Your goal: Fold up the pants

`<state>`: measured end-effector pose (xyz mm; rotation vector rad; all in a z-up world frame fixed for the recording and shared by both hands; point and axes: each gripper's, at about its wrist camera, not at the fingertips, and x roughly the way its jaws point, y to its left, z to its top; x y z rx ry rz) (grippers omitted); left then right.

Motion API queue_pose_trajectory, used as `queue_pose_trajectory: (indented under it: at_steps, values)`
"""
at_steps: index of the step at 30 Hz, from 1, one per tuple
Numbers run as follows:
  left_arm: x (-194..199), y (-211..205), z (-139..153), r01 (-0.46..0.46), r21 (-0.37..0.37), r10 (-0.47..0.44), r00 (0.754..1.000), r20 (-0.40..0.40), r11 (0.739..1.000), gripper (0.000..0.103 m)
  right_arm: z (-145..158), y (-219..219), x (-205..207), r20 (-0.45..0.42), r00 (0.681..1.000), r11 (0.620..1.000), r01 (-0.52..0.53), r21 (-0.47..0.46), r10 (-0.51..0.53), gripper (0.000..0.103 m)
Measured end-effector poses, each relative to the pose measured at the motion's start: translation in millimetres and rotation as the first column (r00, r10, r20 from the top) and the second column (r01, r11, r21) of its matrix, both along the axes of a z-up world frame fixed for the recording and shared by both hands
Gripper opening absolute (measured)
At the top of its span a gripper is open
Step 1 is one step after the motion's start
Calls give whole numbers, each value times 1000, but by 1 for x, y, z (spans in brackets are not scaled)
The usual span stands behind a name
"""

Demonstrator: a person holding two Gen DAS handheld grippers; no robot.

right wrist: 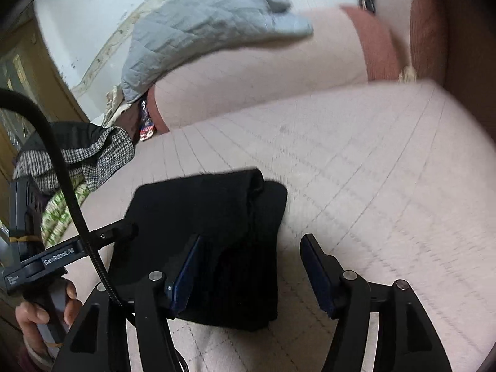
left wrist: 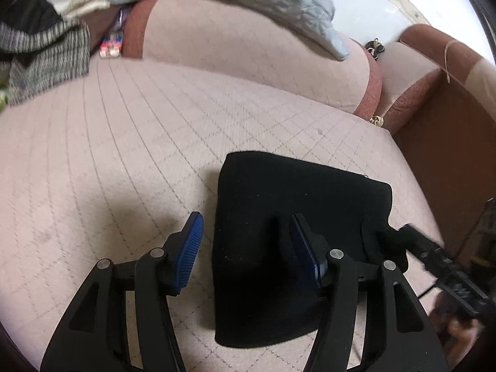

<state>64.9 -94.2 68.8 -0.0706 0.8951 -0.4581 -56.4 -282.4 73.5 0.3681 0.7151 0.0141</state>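
pink sofa (left wrist: 124,155) | black pants (left wrist: 279,232) (folded) straddled by both jaws; spread

A pale pink quilted sofa seat (left wrist: 124,161) with stitched diamond lines carries black folded pants (left wrist: 279,204) near its front edge, and a grey checked woven garment (left wrist: 46,62) at one end.

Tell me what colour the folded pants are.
Black pants, clearest in the left wrist view.
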Motion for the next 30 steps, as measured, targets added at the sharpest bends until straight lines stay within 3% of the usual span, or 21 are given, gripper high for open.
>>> queue_pose_trajectory:
  at_steps: [3,9,15,17,26,30]
  values:
    - [-7,-1,3,-1,20,1,999,32,1000,58,14,10,-9,52,998,999,-35,-13,35,62]
    - [-12,-5,7,2,40,-4,998,58,999,58,18,41,-4,43,991,988,-122,-97,126,62]
    - [-17,-10,10,2,61,-7,996,87,998,58,-5,48,6,-55,991,972,-129,-194,121,62]
    - [-18,-11,11,0,65,-6,995,97,998,58,-11,42,7,-74,992,977,-111,-181,99,62]
    - [-24,-15,16,-23,97,8,989,151,995,58,13,37,-12,16,994,988,-105,-112,107,62]
    - [-30,-17,19,-39,120,15,982,190,992,58,18,43,-18,35,994,986,-97,-135,103,62]
